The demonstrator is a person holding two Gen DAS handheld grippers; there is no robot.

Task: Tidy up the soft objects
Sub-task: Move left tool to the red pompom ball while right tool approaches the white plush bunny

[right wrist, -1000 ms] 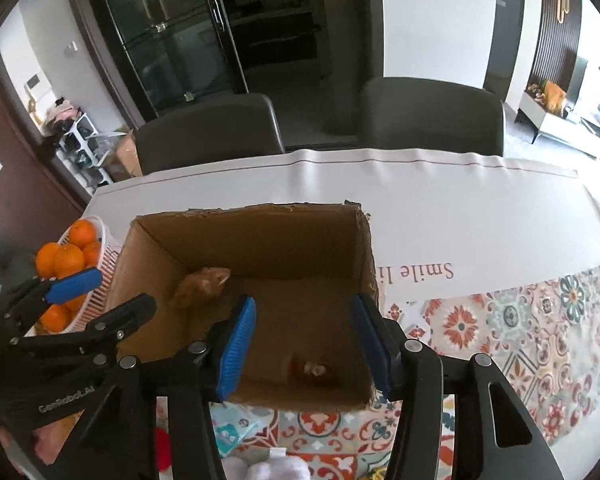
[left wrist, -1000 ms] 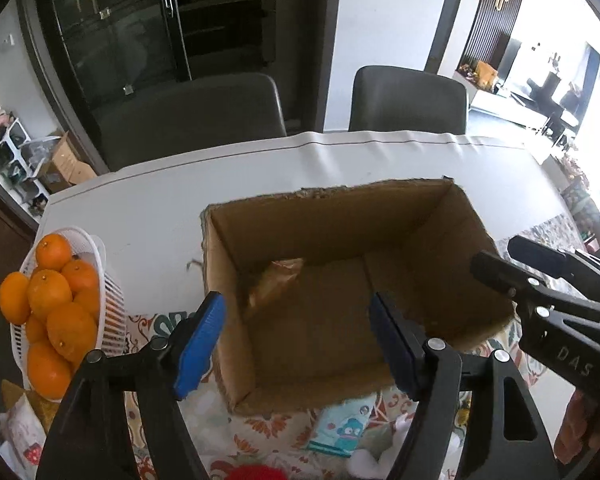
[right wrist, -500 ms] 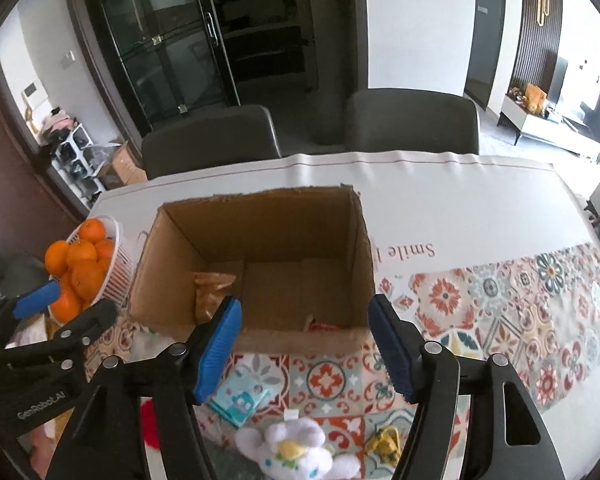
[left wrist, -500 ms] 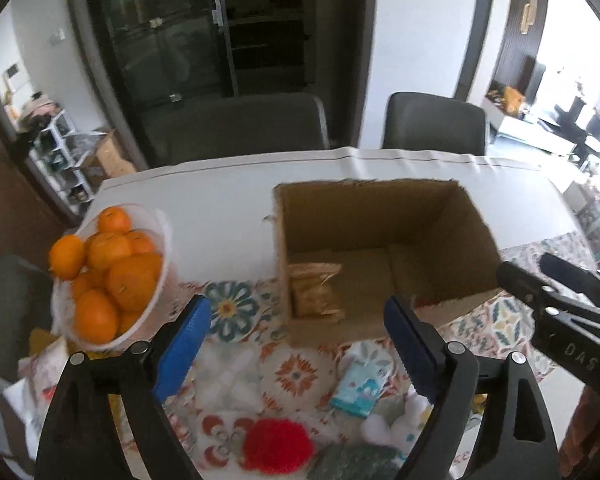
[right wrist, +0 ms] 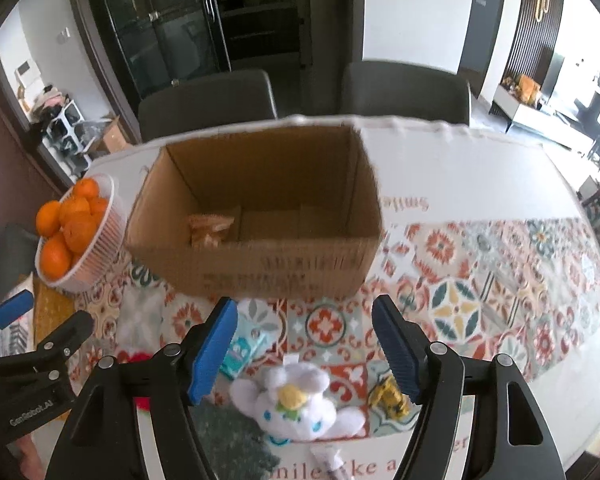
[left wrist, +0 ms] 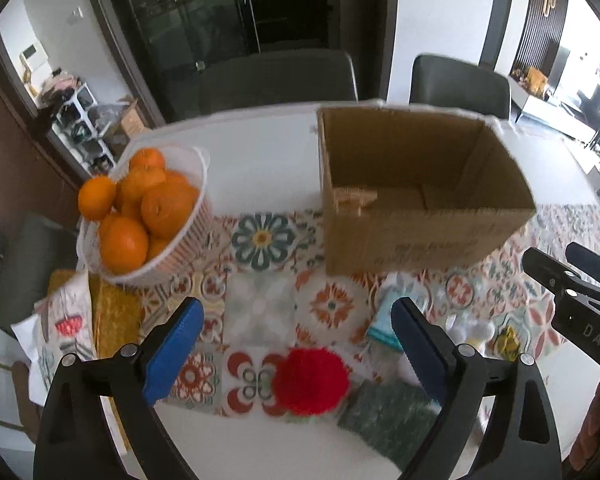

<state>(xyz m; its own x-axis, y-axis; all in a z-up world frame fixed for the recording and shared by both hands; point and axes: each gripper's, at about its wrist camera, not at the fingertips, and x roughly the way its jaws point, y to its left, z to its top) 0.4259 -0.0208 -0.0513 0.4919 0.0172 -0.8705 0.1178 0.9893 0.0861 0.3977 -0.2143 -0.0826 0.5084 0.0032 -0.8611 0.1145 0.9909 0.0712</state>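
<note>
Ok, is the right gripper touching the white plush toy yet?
Apart. In the right wrist view the right gripper is open and empty, and the white plush toy lies on the patterned mat beneath its fingers, with clear space between.

A matt corrugated cardboard box (right wrist: 260, 248), a fluffy white plush toy (right wrist: 296, 404) and a fuzzy red yarn pompom (left wrist: 310, 380) lie on a glossy patterned bench (right wrist: 480, 280).

Brown cardboard box (right wrist: 260, 268), red pom-pom (left wrist: 310, 380), white plush (right wrist: 296, 404), floral-tiled tablecloth (right wrist: 480, 280)
</note>
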